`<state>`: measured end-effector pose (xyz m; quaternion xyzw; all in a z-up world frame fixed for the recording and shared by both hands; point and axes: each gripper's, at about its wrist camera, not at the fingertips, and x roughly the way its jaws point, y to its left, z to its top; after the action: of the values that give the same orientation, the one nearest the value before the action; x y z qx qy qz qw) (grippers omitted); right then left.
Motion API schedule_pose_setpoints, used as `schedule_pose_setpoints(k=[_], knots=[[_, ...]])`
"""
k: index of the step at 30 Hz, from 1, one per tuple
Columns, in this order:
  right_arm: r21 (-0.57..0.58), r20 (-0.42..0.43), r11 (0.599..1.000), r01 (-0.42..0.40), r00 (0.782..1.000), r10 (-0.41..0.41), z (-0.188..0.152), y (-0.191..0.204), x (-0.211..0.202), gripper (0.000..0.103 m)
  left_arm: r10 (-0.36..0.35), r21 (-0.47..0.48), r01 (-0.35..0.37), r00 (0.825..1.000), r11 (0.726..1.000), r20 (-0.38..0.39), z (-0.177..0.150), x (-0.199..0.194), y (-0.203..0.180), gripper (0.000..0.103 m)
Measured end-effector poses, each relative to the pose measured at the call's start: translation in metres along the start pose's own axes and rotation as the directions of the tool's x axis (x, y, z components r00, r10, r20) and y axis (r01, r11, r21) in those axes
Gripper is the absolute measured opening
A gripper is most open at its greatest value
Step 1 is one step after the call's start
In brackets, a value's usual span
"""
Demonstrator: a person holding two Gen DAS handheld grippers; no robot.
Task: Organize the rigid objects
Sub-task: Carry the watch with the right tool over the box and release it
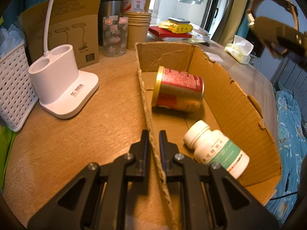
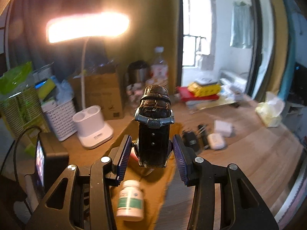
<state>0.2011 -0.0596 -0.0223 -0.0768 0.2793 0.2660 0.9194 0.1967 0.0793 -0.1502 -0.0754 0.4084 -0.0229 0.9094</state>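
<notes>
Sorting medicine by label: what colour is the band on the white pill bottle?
Green band on the white pill bottle; left wrist view shows it best.

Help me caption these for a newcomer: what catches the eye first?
The lit lamp head glares above the desk's back left. Right in front, the right gripper holds a black leather watch over the cardboard box, where a red-gold can and white pill bottle lie; the left gripper pinches its wall.

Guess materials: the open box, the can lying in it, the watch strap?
Box: raw brown corrugated cardboard, torn fluted edges showing. Can: likely metal, shiny gold rim, glossy red-and-gold label. Watch strap: probably dark embossed leather, scale-like grain, punched holes, and a metallic clasp.
</notes>
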Motion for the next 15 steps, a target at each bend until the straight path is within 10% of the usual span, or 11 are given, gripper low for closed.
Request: schedule_pose_setpoints(k=[15], knots=[[-0.026,-0.169,1.000,-0.015,0.985,0.010,-0.030,0.012,0.045,0.047,0.000,0.000,0.000,1.000,1.000,0.000,0.000,0.000,0.000,0.011]])
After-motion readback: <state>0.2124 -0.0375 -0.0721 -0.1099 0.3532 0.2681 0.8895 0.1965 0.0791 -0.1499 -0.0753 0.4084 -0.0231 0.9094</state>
